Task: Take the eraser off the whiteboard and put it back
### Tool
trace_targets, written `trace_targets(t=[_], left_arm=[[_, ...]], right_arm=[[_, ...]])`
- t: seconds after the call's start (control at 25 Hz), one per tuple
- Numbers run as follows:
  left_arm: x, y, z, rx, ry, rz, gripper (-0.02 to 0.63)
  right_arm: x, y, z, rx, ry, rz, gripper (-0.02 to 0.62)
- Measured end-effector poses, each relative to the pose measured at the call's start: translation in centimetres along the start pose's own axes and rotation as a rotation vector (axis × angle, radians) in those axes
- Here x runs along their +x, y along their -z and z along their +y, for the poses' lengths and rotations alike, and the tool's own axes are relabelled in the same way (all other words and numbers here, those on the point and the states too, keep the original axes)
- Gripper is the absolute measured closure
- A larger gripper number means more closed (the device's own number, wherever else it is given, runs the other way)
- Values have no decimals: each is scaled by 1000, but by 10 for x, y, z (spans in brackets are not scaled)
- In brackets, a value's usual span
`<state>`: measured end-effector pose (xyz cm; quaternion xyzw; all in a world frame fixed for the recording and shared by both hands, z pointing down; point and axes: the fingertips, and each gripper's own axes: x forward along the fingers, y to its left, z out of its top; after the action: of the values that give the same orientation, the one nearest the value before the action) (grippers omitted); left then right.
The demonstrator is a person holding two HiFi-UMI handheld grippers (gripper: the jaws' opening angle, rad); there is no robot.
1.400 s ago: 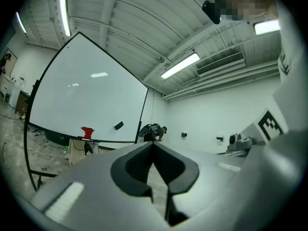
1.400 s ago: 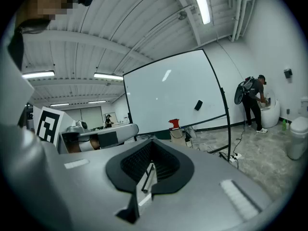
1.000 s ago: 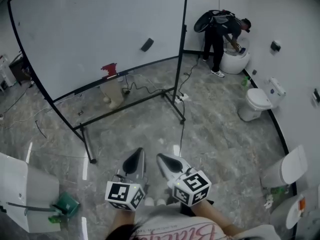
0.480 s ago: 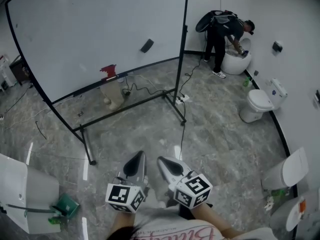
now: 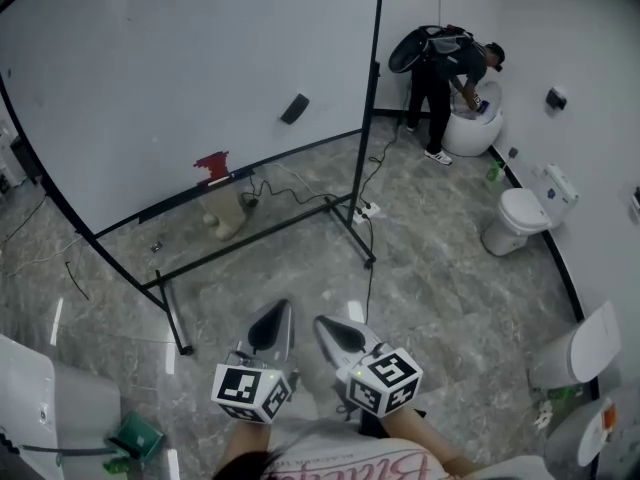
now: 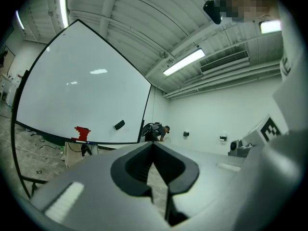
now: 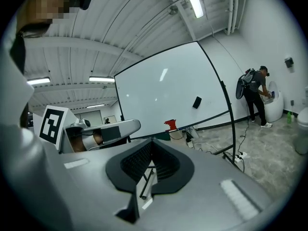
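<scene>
Ahead: whiteboard (image 5: 180, 78) in a black frame on a floor stand, filling the upper left of the head view.
Eraser: small and dark, tilted, stuck on the board's face (image 5: 295, 108) toward its right edge, above the lower rail; well apart from both grippers.
Left gripper: low in the head view (image 5: 277, 310), pointing toward the board; its own view shows the fingertips meeting, with nothing between them.
Right gripper: just beside the left one (image 5: 326, 325), pointing the same way; jaws pressed together, empty.
Red patch: on the board's bottom edge (image 5: 212, 165), left of and below the eraser.
Floor: grey marbled tile (image 5: 440, 268), with black cables trailing under the stand to a power strip (image 5: 365, 208).
Person: bent over a white basin at the far right corner (image 5: 445, 68), beyond the board's right post.
Toilet: white, against the right wall (image 5: 515, 218).
Green thing: at the lower left edge (image 5: 140, 435), too small to tell what it is.
</scene>
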<state>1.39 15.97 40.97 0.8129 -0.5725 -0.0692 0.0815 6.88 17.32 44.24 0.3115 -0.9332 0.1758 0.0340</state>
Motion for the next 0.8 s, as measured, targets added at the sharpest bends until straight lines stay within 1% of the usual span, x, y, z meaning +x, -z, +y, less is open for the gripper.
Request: trace_targets(t=[0.32, 0.52, 0.8], left_arm=[[68, -23, 52, 9, 54, 3, 607], [102, -33, 80, 8, 90, 7, 607], [131, -28, 116, -8, 90, 25, 606]], right_arm=[[70, -40, -39, -2, 41, -23, 594], [113, -58, -52, 1, 49, -33, 594], [156, -70, -77, 7, 64, -36, 594]])
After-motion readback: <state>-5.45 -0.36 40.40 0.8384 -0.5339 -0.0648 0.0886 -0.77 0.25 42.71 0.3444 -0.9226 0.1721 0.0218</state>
